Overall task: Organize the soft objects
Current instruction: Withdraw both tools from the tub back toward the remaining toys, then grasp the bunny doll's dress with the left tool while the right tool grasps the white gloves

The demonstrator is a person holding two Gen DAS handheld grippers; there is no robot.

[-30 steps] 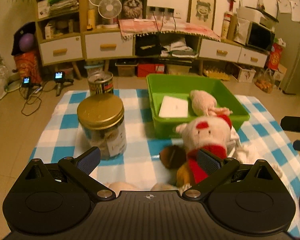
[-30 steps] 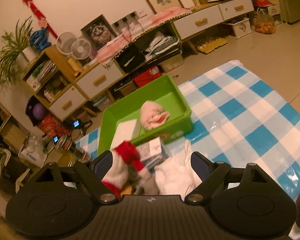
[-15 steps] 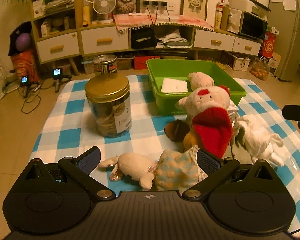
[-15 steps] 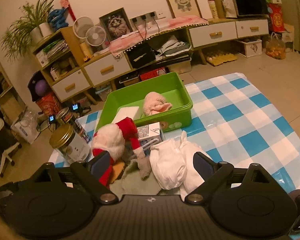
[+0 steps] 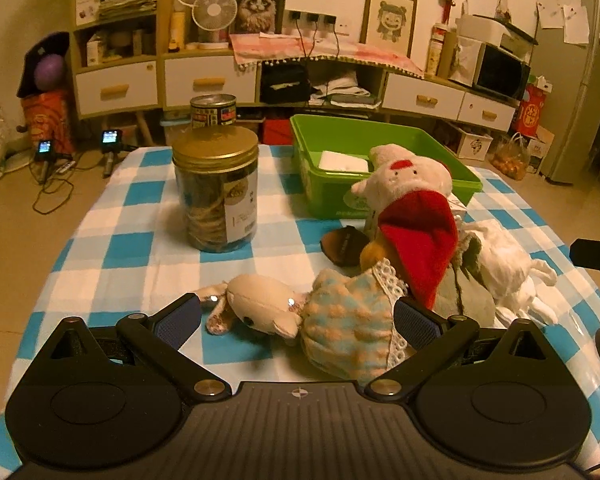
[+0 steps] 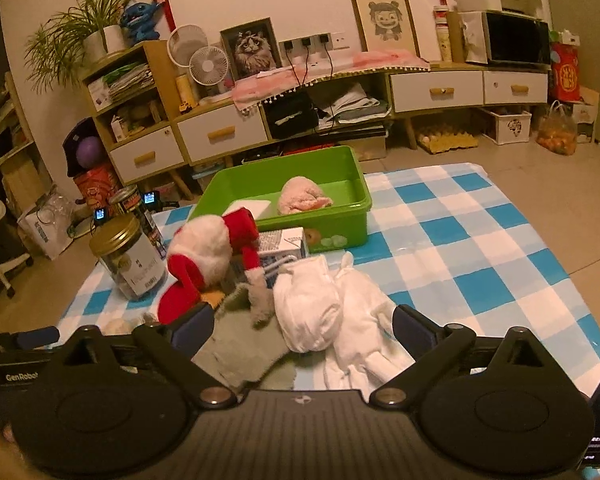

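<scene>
A green bin [image 5: 380,140] [image 6: 340,222] stands at the back of the checked cloth and holds a pink plush [image 6: 302,200] and a white flat pad [image 5: 343,161]. In front of it sits a white plush with a red scarf [image 5: 416,208] [image 6: 204,252]. A doll in a blue-and-peach dress [image 5: 300,316] lies between the fingers of my open left gripper [image 5: 298,318]. A white plush [image 6: 312,308] [image 5: 508,268] and a grey cloth [image 6: 244,344] lie between the fingers of my open right gripper [image 6: 304,326]. Neither gripper holds anything.
A glass jar with a gold lid [image 5: 216,192] [image 6: 130,258] and a tin can [image 5: 213,110] stand left of the bin. A small carton [image 6: 282,244] lies against the bin's front. A dark brown object [image 5: 342,246] lies by the red-scarf plush. Cabinets line the far wall.
Both grippers have pulled back and risen from the pile. The doll in the dress has come into the left wrist view; the white plush and grey cloth now show fully in the right one.
</scene>
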